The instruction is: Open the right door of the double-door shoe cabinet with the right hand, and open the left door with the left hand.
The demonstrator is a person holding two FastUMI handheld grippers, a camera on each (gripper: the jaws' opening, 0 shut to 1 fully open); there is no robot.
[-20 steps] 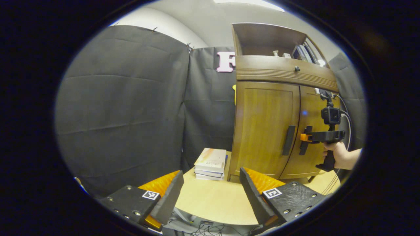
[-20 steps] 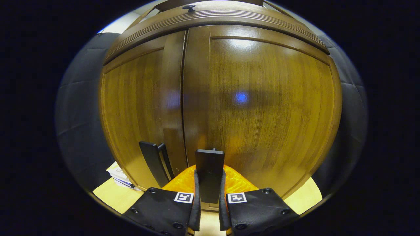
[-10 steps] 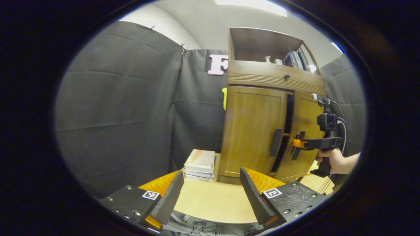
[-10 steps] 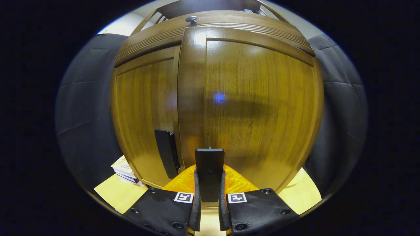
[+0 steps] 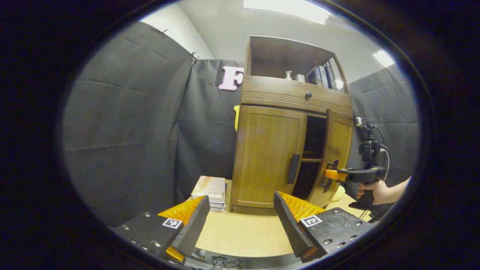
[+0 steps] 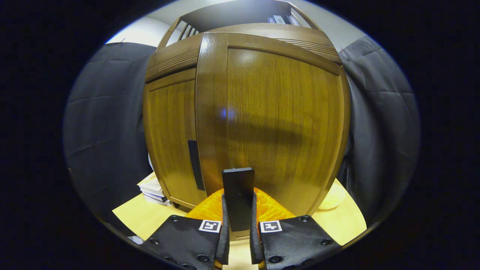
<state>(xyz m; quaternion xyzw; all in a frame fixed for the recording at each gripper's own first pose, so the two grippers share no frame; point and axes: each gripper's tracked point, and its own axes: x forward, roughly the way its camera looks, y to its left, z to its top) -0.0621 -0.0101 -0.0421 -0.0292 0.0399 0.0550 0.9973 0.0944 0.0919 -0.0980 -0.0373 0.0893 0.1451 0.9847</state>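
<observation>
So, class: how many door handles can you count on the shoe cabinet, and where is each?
2. One handle sits on the closed left door. The other handle is on the part-open right door, clamped in the right gripper.

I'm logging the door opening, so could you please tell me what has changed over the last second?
The right door has swung from closed to partly open, pulled by the right hand-held gripper, which stays clamped on its handle. The left door remains closed, and the left hand-held gripper stays open, away from it.
</observation>
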